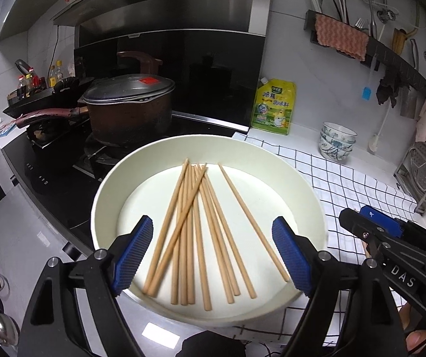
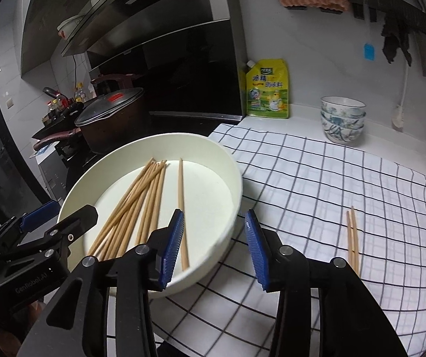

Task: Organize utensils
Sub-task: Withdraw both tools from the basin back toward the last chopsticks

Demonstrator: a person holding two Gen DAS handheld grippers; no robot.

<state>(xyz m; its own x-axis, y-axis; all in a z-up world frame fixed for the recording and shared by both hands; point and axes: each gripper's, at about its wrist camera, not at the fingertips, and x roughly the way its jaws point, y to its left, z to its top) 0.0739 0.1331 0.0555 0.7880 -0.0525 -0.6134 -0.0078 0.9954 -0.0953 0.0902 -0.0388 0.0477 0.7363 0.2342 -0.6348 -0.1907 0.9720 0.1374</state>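
Left wrist view: my left gripper point(image 1: 213, 253) hangs released over chopsticks point(image 1: 195, 232) in the basin point(image 1: 308, 190). My right gripper point(image 2: 213, 247) gapes too, a sorted pair point(image 2: 353, 238) at three o'clock on the bench point(image 2: 347, 178). Light, stiff, slippery sticks; I'd pinch mid-shaft.

White letters "DAS" stand on the black body of the right claw point(image 1: 370, 223), seen at four o'clock in the left wrist view. "GenRobot.AI" is printed in grey on the black body of the left claw point(image 2: 64, 223), at eight o'clock in the right wrist view. The yellow seasoning pouch point(image 2: 268, 89) at one o'clock carries Chinese characters, too small to read surely.
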